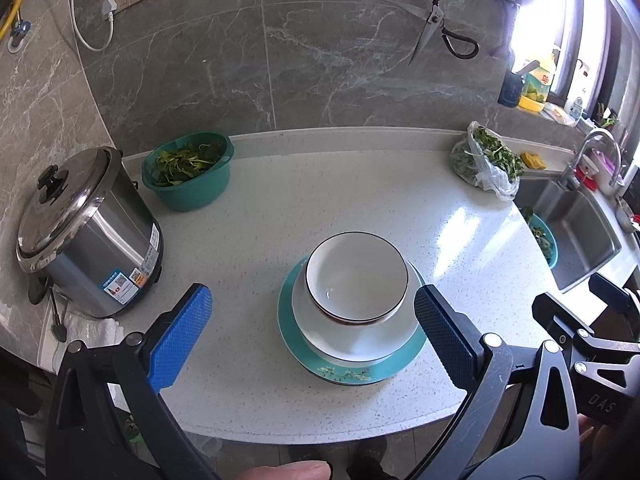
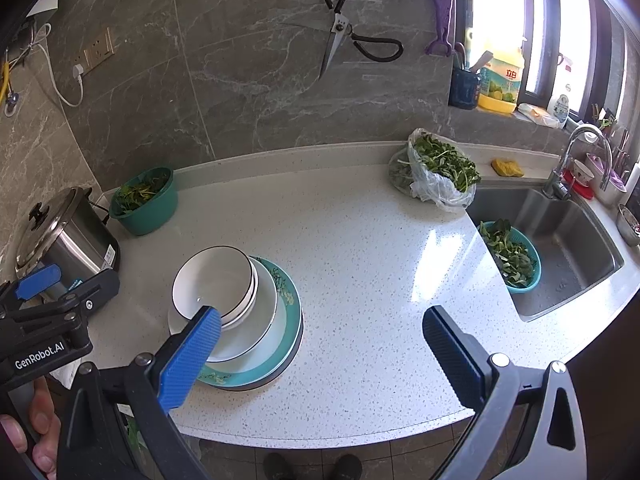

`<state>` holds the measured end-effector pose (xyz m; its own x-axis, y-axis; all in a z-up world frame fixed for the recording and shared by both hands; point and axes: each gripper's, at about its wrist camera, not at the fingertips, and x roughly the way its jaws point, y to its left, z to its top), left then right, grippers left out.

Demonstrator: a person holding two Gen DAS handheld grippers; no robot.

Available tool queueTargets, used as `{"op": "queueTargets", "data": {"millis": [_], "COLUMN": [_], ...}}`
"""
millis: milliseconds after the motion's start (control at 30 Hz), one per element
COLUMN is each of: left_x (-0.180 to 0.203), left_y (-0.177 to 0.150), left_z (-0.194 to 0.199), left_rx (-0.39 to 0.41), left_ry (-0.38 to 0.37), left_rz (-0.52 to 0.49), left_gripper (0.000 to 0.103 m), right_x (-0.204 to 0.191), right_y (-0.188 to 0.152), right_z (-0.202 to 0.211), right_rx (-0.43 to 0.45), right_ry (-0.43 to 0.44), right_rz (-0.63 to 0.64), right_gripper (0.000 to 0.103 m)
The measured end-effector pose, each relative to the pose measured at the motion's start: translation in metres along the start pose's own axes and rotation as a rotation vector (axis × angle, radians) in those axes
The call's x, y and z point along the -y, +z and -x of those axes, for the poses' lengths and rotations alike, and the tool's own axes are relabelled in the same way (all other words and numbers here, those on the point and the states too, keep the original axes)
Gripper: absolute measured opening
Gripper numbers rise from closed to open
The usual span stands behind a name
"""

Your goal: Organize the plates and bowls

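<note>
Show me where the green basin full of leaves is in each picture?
Left wrist view: the green basin sits upper left, at the back of the counter, just right of the rice cooker.
Right wrist view: the same green basin sits far left, mid-height, again beside the rice cooker.
Shared landmark: the scissors hanging on the wall, seen top right in the left view, top centre in the right view.

Both wrist views look down over the counter (image 1: pixel 360 184), sharing the stacked dishes (image 2: pixel 240 312).

Black gripper frames, blue textured pads (image 1: pixel 182 336), silver screws
</note>
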<state>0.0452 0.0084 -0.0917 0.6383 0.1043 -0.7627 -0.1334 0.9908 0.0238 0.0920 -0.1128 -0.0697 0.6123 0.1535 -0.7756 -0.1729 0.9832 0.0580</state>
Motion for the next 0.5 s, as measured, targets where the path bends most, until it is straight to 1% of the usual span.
{"op": "queueTargets", "data": {"millis": [500], "left_x": [-0.0007], "left_y": [-0.0065], "left_z": [0.0050], "left_rx": [0.002], "left_ry": [0.009], "left_rz": [0.010], "left_gripper": [0.103], "right_x": [-0.0032], "right_y": [-0.0001], "right_z": [-0.0031], "right_rx": [-0.009], "right_ry": [0.001], "right_rz": [0.013], "right_gripper": [0.103]}}
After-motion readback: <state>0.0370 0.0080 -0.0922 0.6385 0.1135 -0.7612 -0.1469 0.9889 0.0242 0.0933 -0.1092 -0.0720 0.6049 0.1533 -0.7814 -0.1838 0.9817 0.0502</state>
